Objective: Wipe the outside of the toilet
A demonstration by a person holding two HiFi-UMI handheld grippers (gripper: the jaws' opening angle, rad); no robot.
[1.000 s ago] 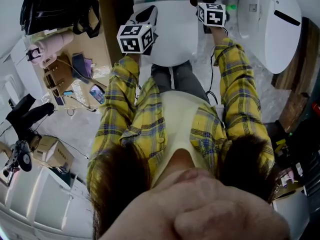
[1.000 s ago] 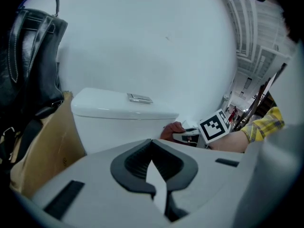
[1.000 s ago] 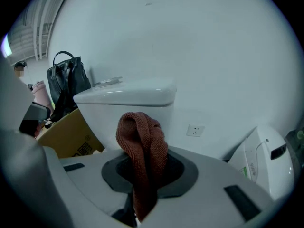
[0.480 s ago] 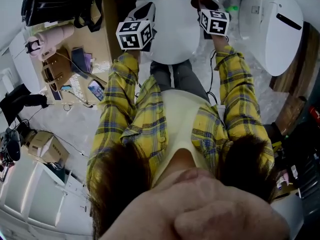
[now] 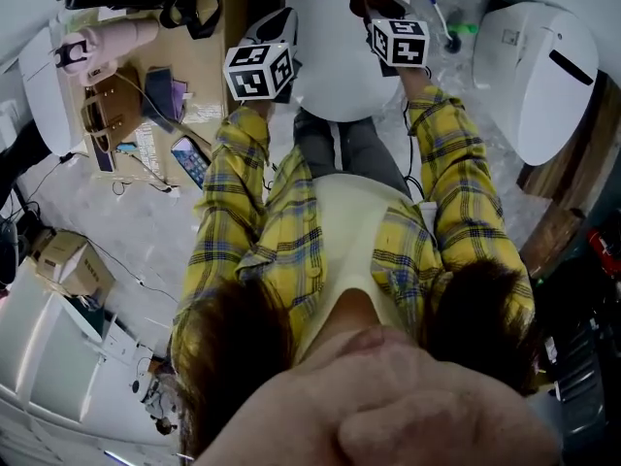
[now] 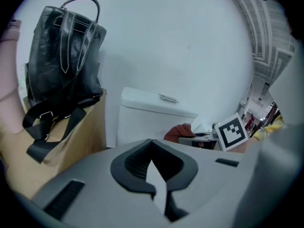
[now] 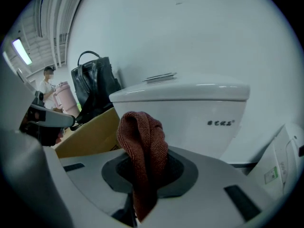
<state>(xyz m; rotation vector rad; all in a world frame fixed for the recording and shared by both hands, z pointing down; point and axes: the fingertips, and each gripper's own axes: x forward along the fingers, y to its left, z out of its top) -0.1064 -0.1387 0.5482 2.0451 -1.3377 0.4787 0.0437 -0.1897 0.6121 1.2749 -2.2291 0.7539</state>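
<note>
Partly hidden — cloth (image 7: 141, 132) in right tongs (image 7: 144, 172).

White wall (image 6: 190, 42) fills the upper frame; black bag (image 6: 61, 56) on a tan cabinet (image 6: 71, 146) at left; pale floor (image 5: 146, 221) at head-view left; strip light (image 7: 20, 51) upper left

Reads to me as a staged test room or workshop, toilet (image 5: 335, 76) top centre, second loose toilet (image 5: 543, 76) upper right, cardboard box (image 5: 68, 265) and trailing cables (image 5: 131, 272) on floor (image 5: 155, 226) at left.
</note>
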